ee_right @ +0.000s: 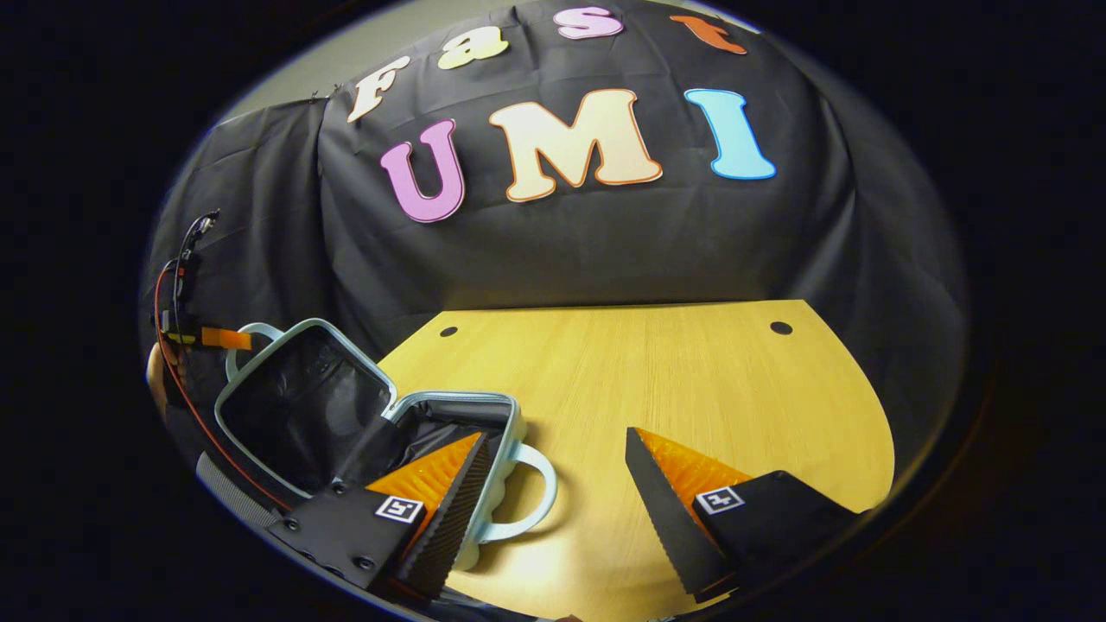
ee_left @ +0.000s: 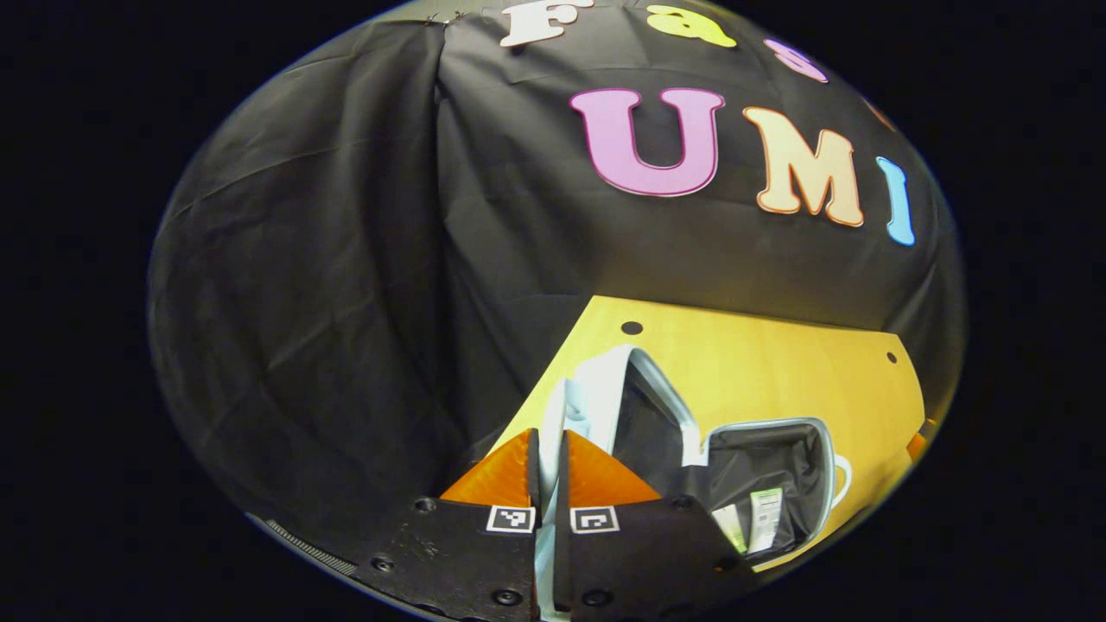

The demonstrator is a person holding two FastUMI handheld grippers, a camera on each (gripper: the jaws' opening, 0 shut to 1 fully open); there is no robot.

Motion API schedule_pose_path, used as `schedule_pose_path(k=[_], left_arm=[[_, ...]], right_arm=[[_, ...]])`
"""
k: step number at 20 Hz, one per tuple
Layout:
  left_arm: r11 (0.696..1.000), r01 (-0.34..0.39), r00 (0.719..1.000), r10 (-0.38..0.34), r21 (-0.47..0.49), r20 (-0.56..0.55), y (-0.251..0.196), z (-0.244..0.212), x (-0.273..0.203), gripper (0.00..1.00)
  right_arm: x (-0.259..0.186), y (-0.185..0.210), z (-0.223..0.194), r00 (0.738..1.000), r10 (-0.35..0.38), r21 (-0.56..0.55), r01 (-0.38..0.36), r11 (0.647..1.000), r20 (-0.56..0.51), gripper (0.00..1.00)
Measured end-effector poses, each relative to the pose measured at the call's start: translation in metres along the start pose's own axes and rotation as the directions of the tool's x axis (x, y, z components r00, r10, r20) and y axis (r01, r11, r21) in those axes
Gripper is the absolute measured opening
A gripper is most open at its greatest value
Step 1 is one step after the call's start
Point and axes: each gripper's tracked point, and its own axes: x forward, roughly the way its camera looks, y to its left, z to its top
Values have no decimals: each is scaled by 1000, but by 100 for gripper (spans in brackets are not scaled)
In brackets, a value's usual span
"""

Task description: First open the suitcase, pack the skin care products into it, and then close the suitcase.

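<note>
A pale blue suitcase lies open on the table, its lid (ee_left: 635, 406) held upright and its base (ee_left: 778, 466) lined in black. Skin care products (ee_left: 760, 517) lie in the base. My left gripper (ee_left: 549, 432) is shut on the lid's handle (ee_right: 252, 332), a pale strip showing between its fingers. In the right gripper view the left gripper (ee_right: 216, 337) sits at that handle behind the lid (ee_right: 298, 406). My right gripper (ee_right: 555, 434) is open above the base's handle (ee_right: 537, 492), one finger over the base's rim (ee_right: 510, 415), which hides the inside.
The yellow wooden table (ee_right: 691, 389) has small round holes (ee_right: 781, 328) near its back edge and bare room right of the suitcase. Black cloth walls the booth behind. A red cable (ee_right: 186, 389) and a hand (ee_right: 155, 371) show at the far left.
</note>
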Motion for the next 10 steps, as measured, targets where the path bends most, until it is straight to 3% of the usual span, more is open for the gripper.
schedule_pose_path(k=[6,10], left_arm=[[993,82,994,-88,87,65,-76,25,-29,0],[981,186,974,-192,56,121,-134,33,-40,0]], right_arm=[[-10,-25,-1,1000,-1,32,1,999,5,98],[-14,-40,1,1000,-13,41,12,999,15,98]])
